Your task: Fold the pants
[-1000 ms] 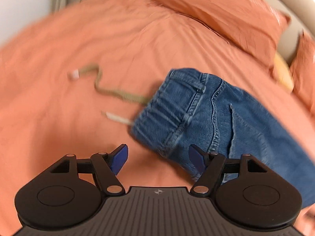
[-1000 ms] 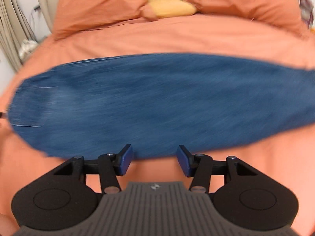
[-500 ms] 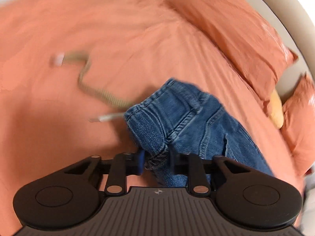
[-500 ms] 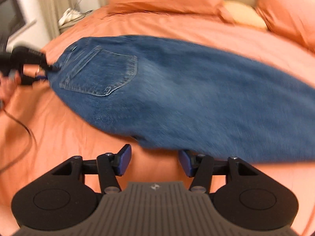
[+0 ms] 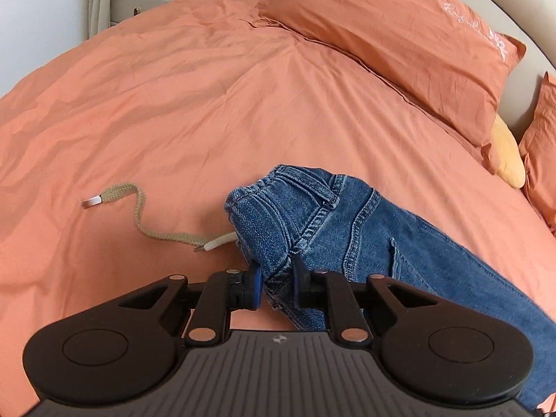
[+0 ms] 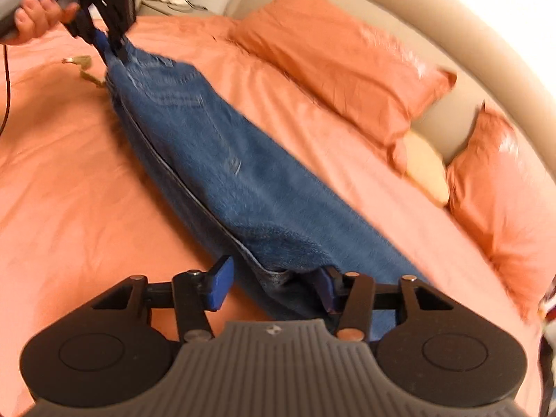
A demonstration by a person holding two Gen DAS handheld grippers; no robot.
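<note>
My left gripper (image 5: 276, 286) has just been closing, and its blue pads now pinch the waistband corner of the jeans (image 5: 347, 229), lifting that bunched denim a little off the bed. From my right camera I see the same gripper (image 6: 111, 43) at the far end of the jeans, with a hand (image 6: 33, 17) wrapped around its grey handle. My right gripper (image 6: 274, 286) stands half spread; its jaws have closed a little in the last moment, and the leg end of the jeans (image 6: 243, 187) lies between them, against the right pad while the left pad (image 6: 219, 286) stands clear of the cloth, so I do not count it as a grip. The jeans run in a long band between the two grippers across the orange bed cover (image 5: 173, 104). A beige drawstring (image 5: 146, 222) with white tips trails out of the waistband onto the cover just beside it. Further off, two orange pillows (image 6: 347, 66) lean against the pale headboard (image 6: 434, 45) with a yellow cushion (image 6: 425, 170) between them, and a nightstand (image 5: 153, 0) stands past the far corner of the bed.
</note>
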